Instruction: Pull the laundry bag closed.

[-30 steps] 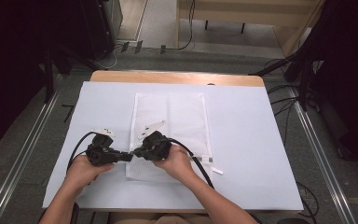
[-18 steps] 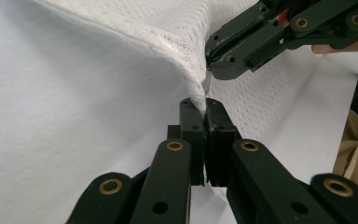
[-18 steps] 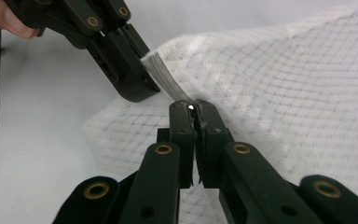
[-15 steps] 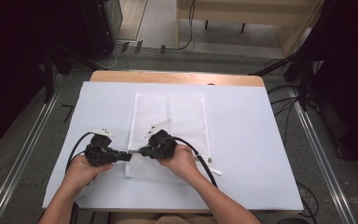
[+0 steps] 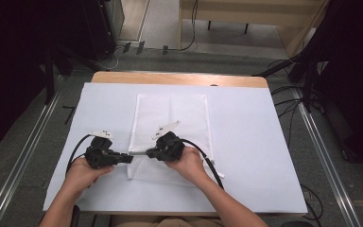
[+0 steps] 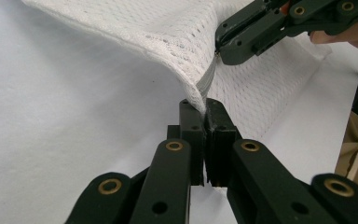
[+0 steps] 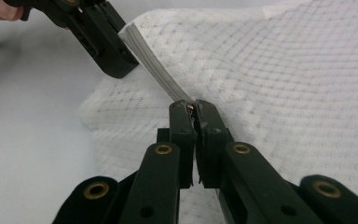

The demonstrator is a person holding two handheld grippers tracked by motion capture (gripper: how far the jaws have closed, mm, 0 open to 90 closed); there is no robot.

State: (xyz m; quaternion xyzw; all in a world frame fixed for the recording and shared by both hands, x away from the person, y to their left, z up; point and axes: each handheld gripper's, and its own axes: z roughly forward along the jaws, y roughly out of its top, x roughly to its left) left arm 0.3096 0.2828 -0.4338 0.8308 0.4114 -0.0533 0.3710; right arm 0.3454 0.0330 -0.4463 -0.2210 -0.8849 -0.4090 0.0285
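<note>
A white mesh laundry bag (image 5: 170,116) lies flat on the white table, long side running away from me. My left gripper (image 5: 129,159) is shut on the bag's near left edge, beside the end of the zip; the left gripper view shows the mesh (image 6: 158,28) lifted into a ridge and pinched between my left gripper (image 6: 205,106). My right gripper (image 5: 147,153) faces it closely and is shut on the zip pull. In the right gripper view the zip tape (image 7: 154,70) runs taut from my right gripper (image 7: 193,106) to the left gripper (image 7: 116,60).
The white table cover (image 5: 264,142) has free room on both sides of the bag. A wooden table edge (image 5: 179,78) runs along the far side. Cables trail from both grippers, and a small white tag (image 5: 220,174) lies near my right forearm. Metal rails flank the table.
My right gripper has drifted a little to the right, away from the left gripper, still gripping the zip pull. The left gripper has stayed in place.
</note>
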